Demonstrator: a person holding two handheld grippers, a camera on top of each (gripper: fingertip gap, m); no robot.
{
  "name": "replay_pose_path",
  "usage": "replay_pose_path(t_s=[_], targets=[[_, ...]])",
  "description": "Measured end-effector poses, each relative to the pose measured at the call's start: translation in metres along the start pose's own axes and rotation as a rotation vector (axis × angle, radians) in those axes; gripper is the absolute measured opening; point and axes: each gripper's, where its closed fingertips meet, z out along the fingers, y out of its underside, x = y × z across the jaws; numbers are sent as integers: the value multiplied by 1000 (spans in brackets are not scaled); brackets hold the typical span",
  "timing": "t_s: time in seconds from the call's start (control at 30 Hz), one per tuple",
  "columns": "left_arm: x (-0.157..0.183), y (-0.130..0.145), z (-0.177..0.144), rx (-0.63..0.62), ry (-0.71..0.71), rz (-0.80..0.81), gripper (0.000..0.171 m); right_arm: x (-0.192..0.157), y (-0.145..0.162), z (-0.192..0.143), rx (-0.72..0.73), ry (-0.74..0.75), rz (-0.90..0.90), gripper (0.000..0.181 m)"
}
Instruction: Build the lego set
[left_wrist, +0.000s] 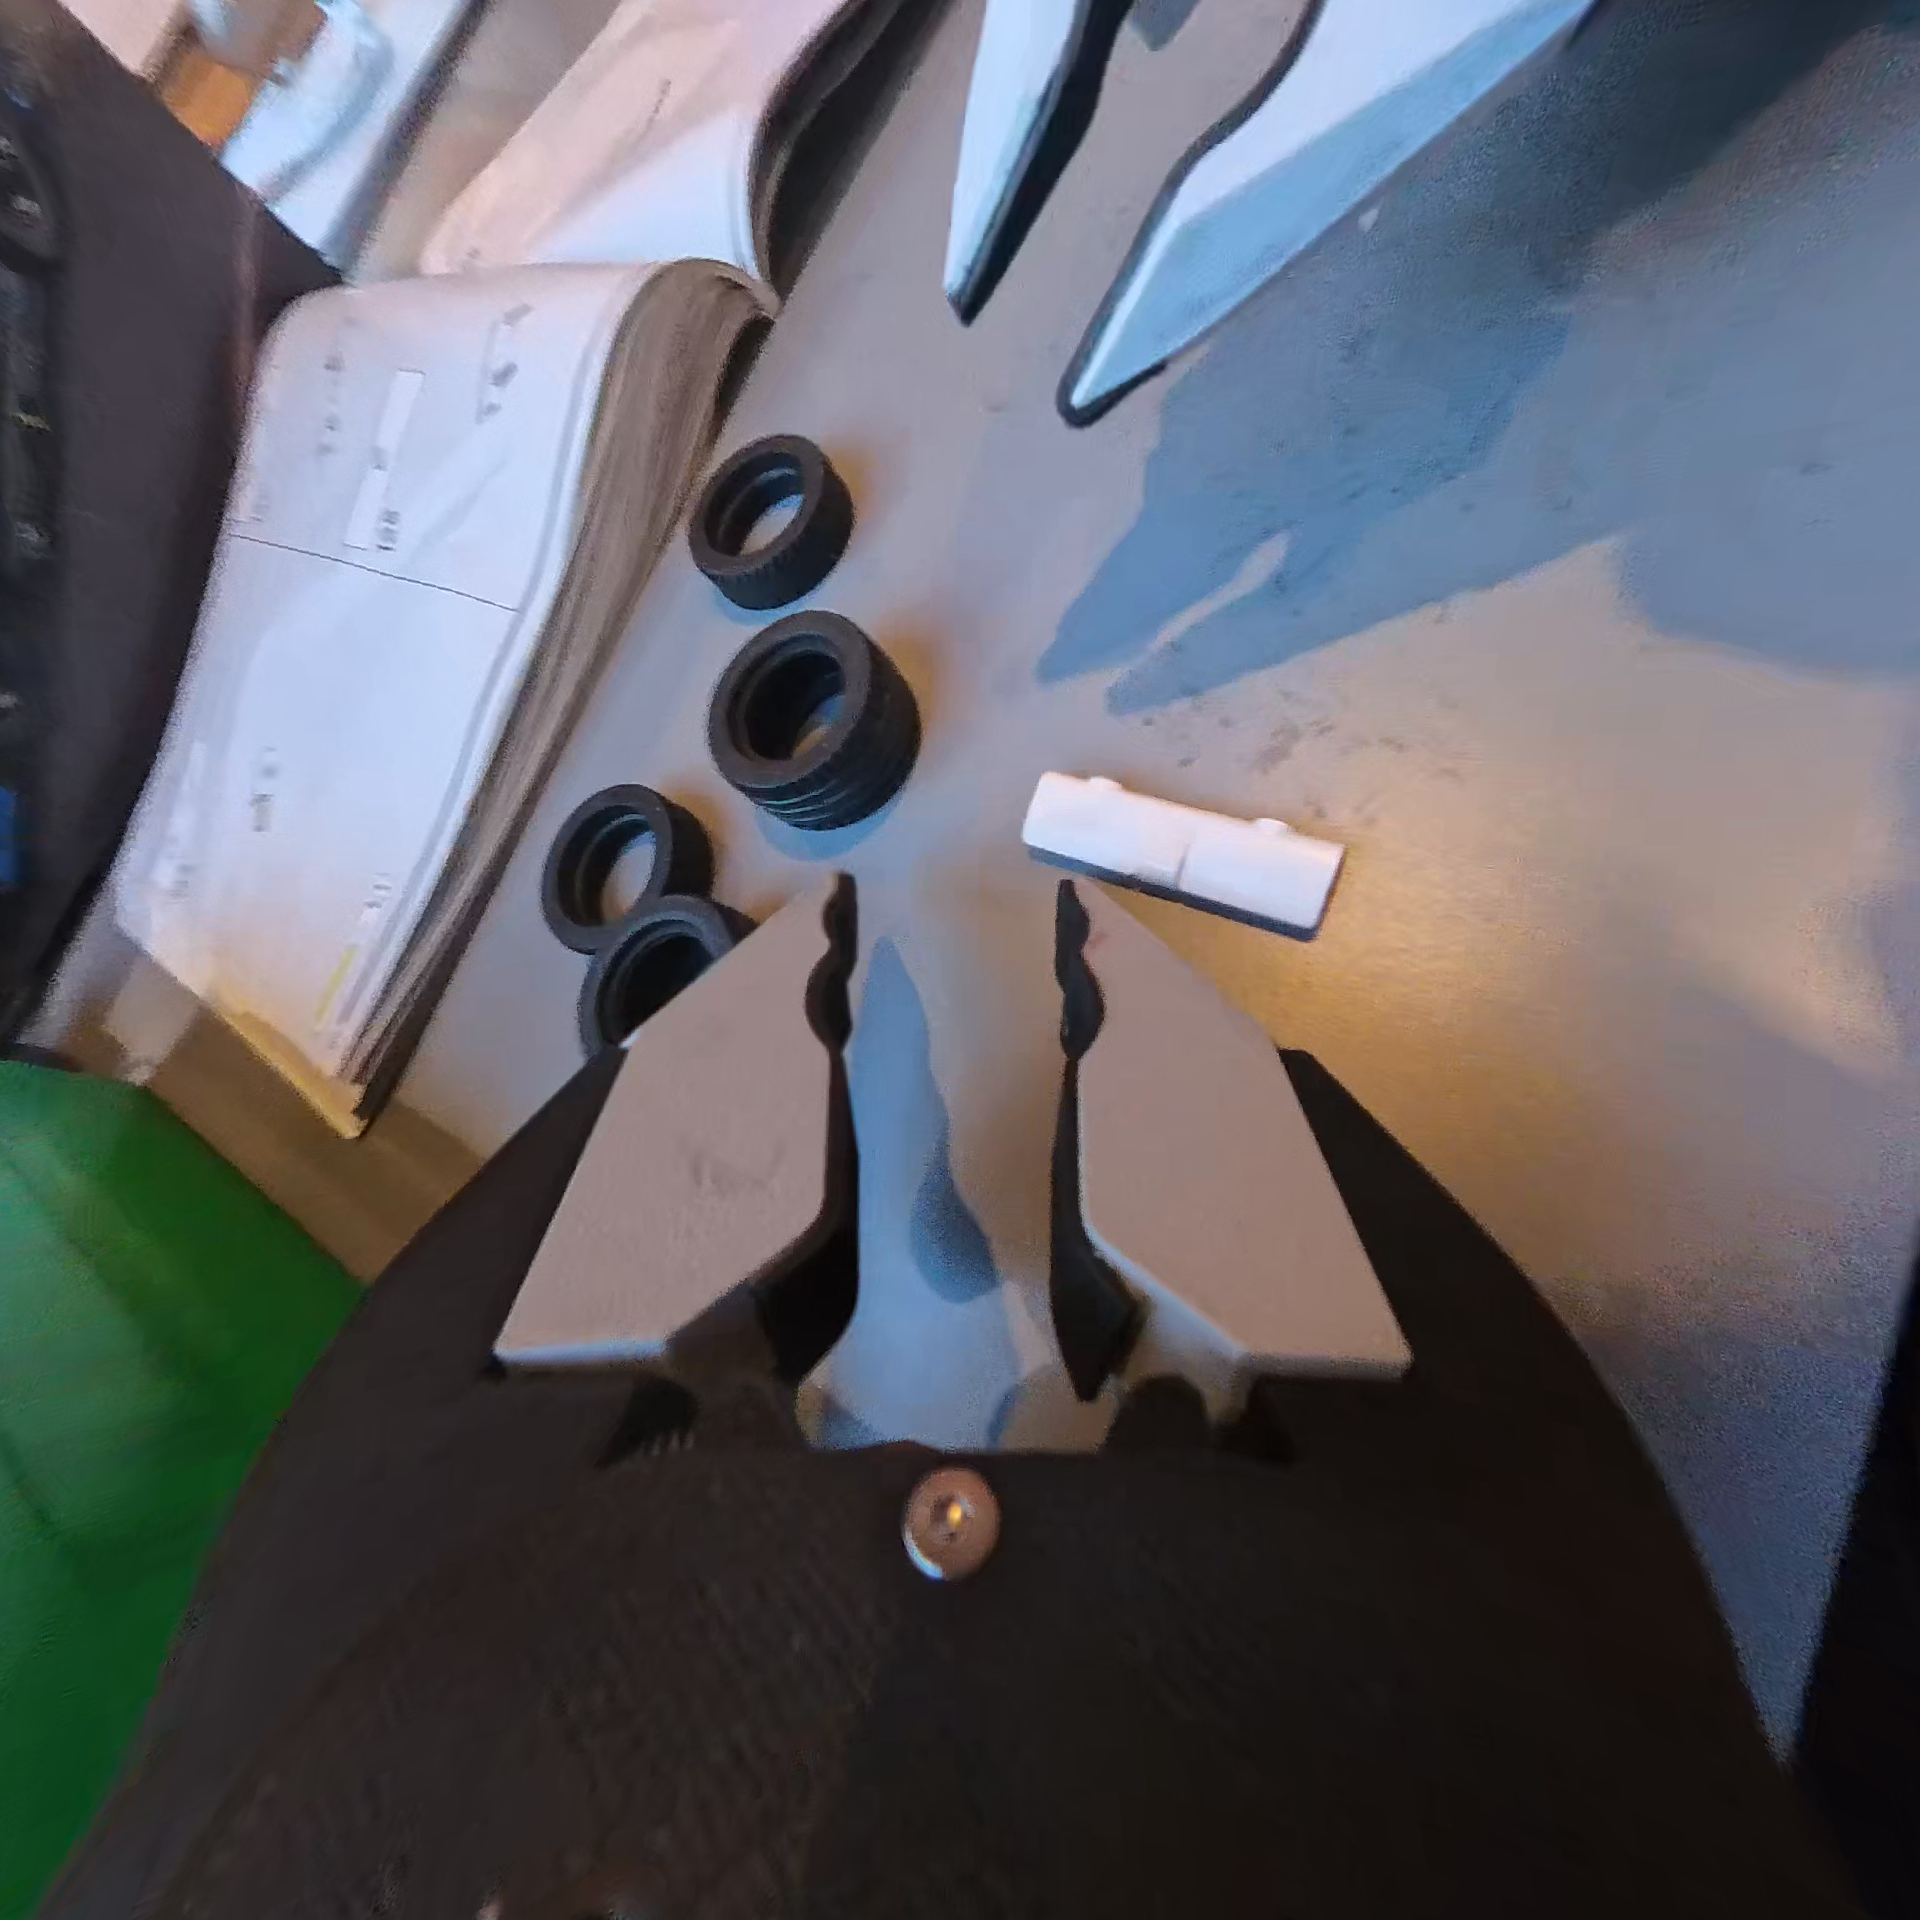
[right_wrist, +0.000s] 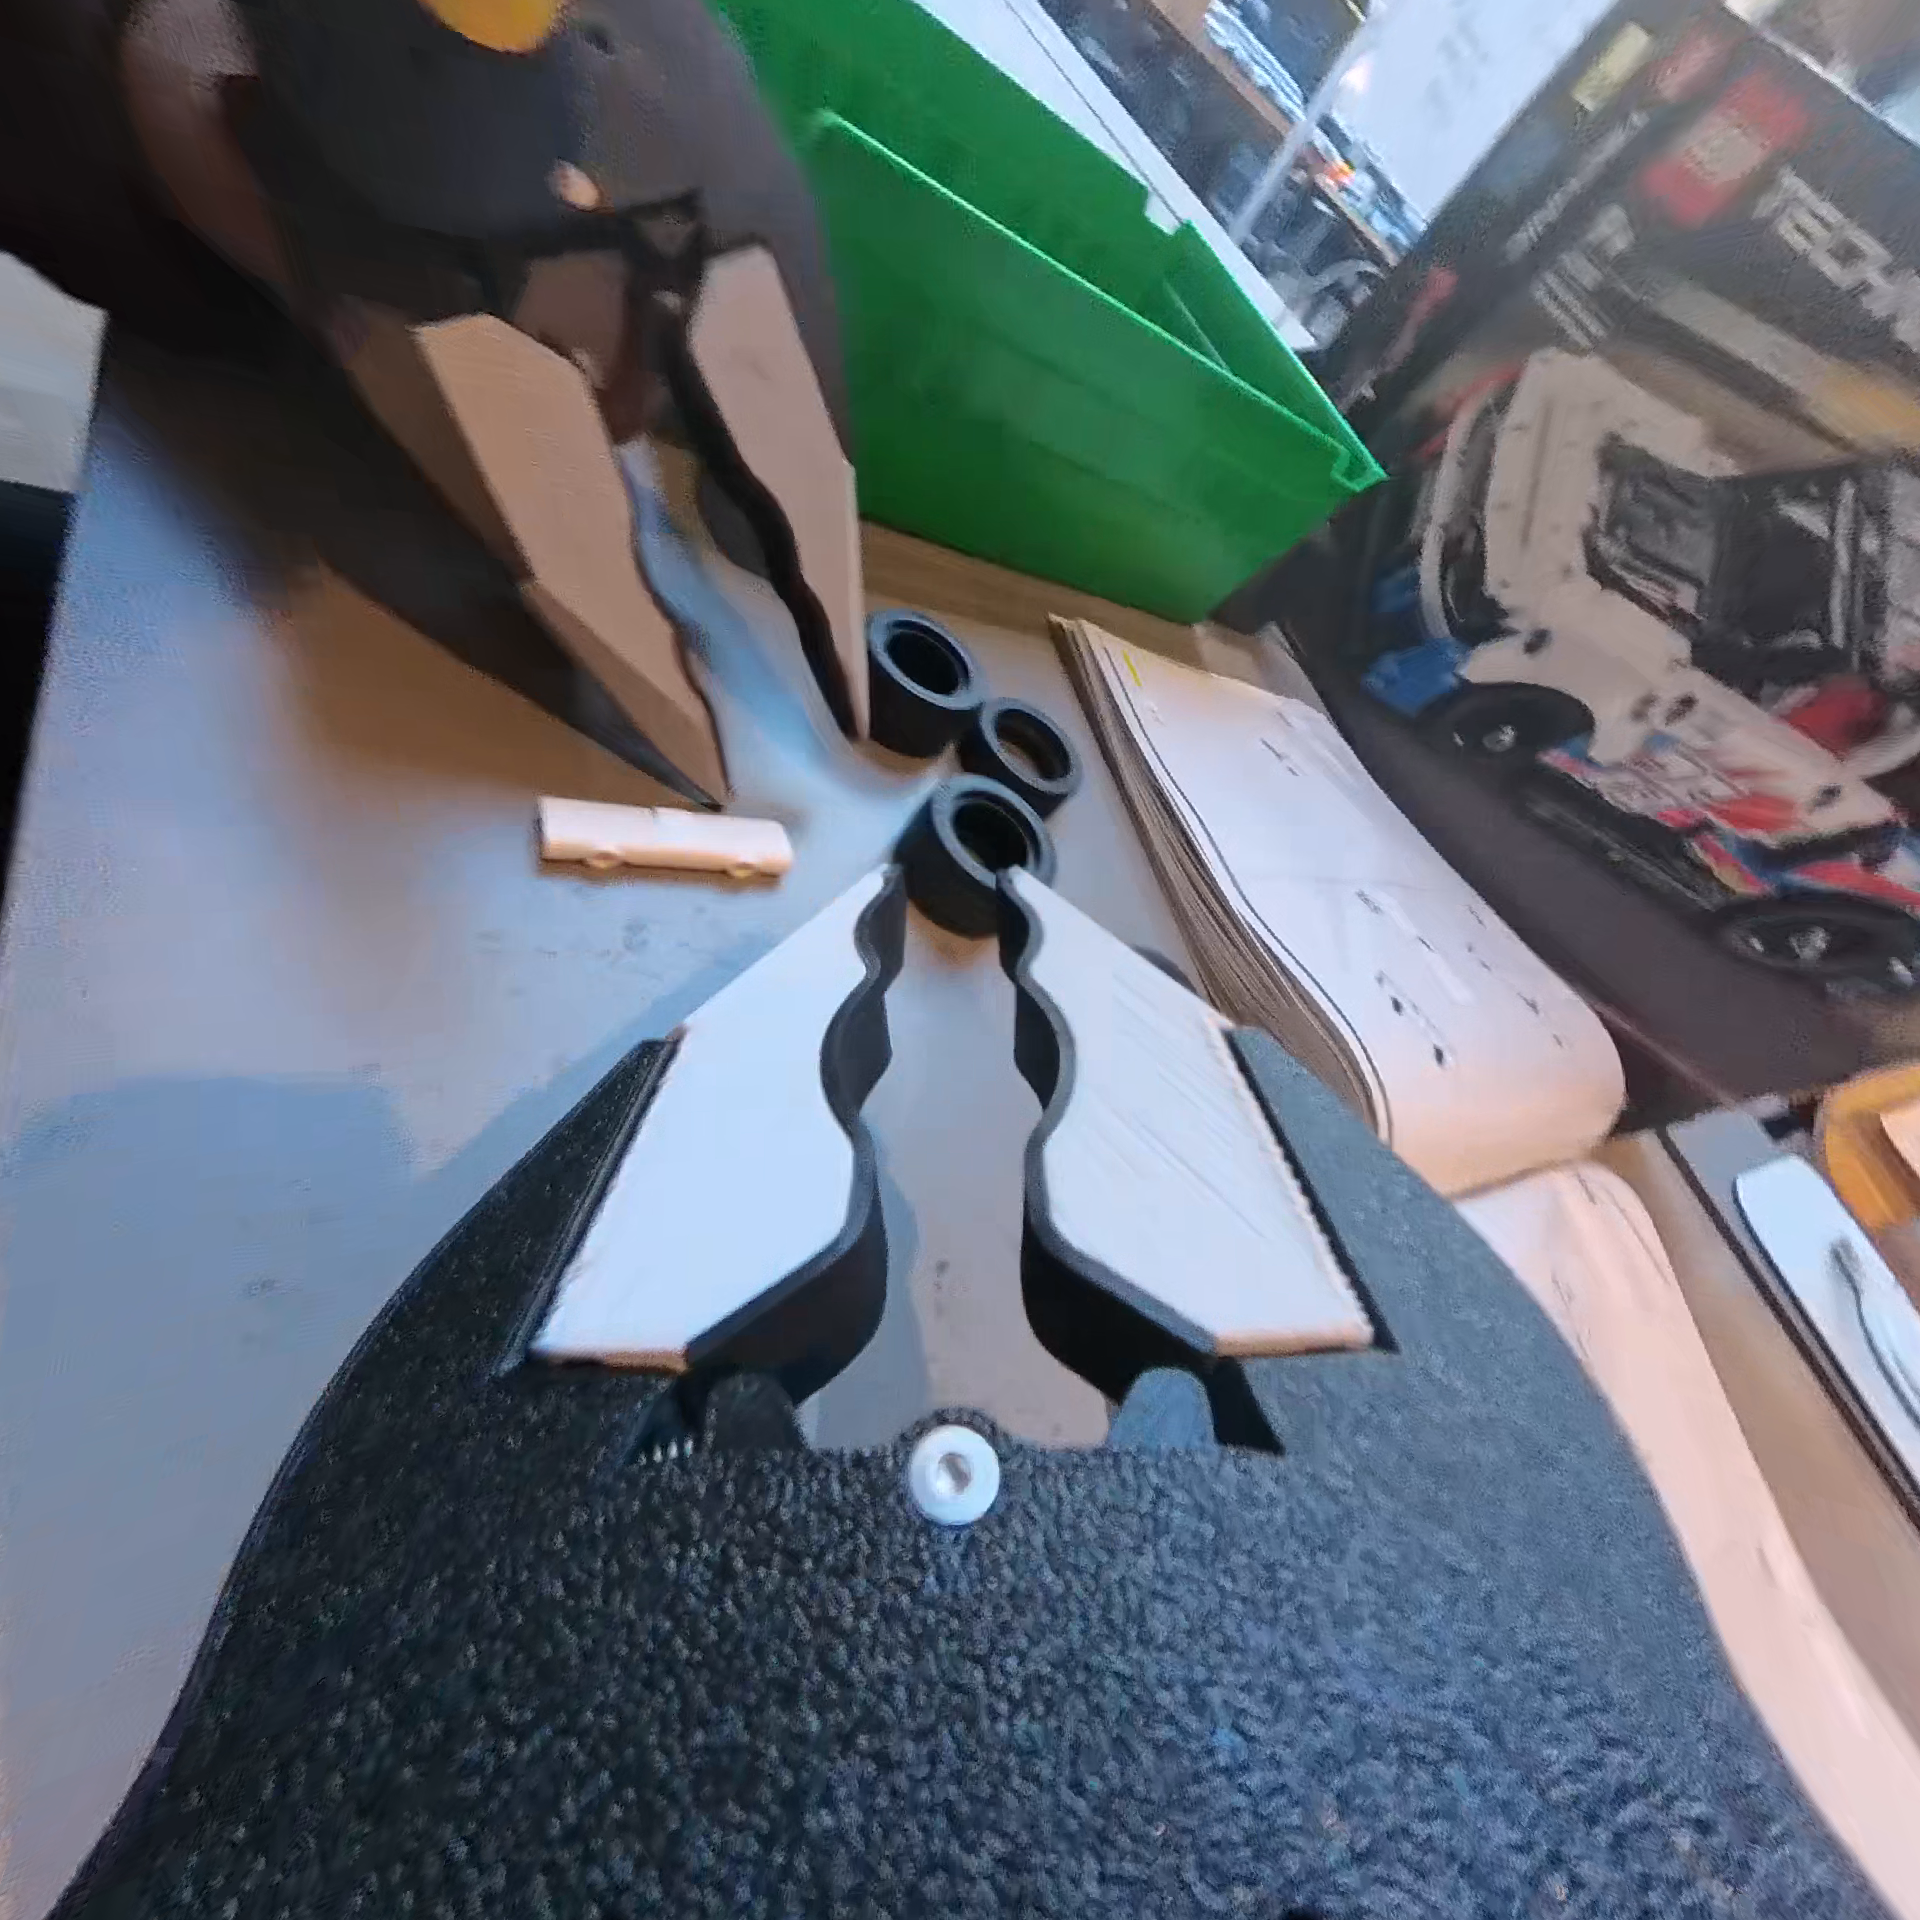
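The bench (left_wrist: 1558, 935) carries an open manual (left_wrist: 343, 665), four loose tyres (left_wrist: 816, 717) and one white piece (left_wrist: 1179, 854) lying flat just beside them: the build looks barely begun; left claw (left_wrist: 956, 899) and right claw (right_wrist: 948, 881) both gape empty above them
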Motion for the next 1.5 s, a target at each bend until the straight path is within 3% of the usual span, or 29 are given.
replay_pose_path(t_s=[0.2, 0.37, 0.8, 1.5], targets=[[-28, -10, -19, 103, -320, 114, 21, 21, 5, 0, -6, 44, 130, 18], [-36, -6, -16, 79, -300, 31, 23, 23, 5, 0, 15, 10, 207, 18], [-58, -8, -28, 210, -181, -292, 22, 33, 6, 0, 49, -4, 266, 13], [-54, -18, -26, 265, -124, -290, 11, 37, 4, -1, 83, -31, 307, 3]])
